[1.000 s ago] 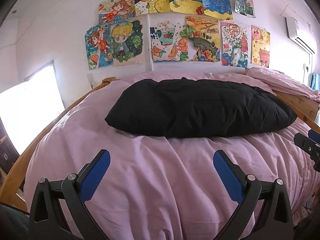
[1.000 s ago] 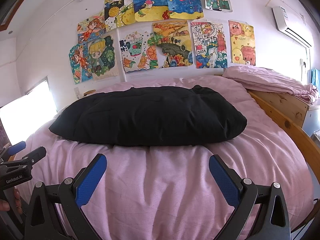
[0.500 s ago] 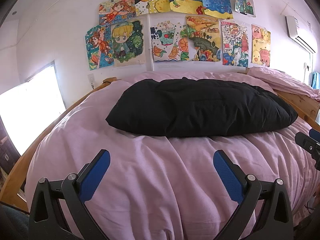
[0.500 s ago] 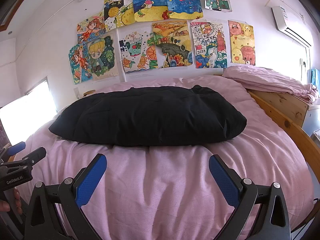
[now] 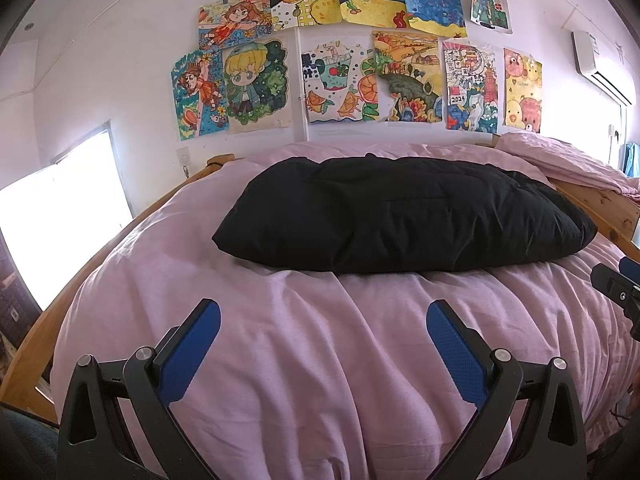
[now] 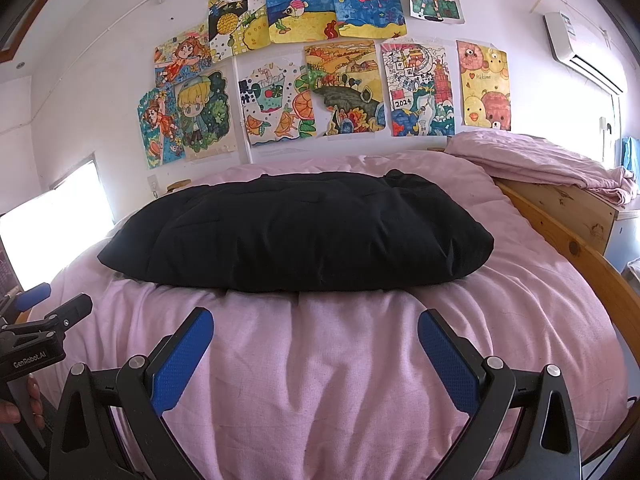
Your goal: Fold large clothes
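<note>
Fabric lay spread before us — a black padded garment (image 5: 404, 216) folded into a thick bundle, resting across the far middle of the pink bedspread (image 5: 320, 340). We held the left gripper (image 5: 323, 322) over the near part of the bedspread, its blue pads spread wide on nothing; the right gripper (image 6: 316, 330) hung likewise, fingers apart and empty. Both sat near the garment without touching it — children's drawings (image 6: 312, 64) covered the far wall.
</note>
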Motion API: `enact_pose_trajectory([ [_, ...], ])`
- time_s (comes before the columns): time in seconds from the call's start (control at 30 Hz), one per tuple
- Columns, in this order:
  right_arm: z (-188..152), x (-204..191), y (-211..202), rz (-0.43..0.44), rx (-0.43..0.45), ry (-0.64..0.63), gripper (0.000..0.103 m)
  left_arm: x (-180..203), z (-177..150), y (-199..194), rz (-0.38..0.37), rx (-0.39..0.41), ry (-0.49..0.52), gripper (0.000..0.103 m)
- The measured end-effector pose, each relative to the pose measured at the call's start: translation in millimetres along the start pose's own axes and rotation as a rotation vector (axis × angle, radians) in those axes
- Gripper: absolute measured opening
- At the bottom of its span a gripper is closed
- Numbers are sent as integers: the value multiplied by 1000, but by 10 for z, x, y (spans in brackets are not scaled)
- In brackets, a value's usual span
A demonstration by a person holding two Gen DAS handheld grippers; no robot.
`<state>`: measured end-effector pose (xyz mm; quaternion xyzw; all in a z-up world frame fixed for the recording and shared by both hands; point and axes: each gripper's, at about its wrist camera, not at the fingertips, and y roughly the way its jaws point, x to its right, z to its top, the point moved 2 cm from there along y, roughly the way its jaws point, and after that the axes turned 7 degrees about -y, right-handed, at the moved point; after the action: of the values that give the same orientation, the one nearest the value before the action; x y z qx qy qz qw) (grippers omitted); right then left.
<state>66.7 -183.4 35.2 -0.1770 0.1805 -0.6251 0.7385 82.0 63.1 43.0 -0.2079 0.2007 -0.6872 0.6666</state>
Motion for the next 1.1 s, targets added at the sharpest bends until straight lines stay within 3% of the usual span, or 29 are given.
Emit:
enact_pose_trajectory([
  [0.6,1,2,1,1,0,1,103,-49,-19,25,6,-5,2,101],
  [0.73,2,-2,2,1,0,2,103,-51,-30,24,10,-29,-16,101],
  [0.87,-4,-11,8,1,-3,0,103,-56,-38,66,60,-72,-14,101],
  [1.1,-15,-21,15,3,-5,1,103,-91,-50,68,58,-69,-11,101],
])
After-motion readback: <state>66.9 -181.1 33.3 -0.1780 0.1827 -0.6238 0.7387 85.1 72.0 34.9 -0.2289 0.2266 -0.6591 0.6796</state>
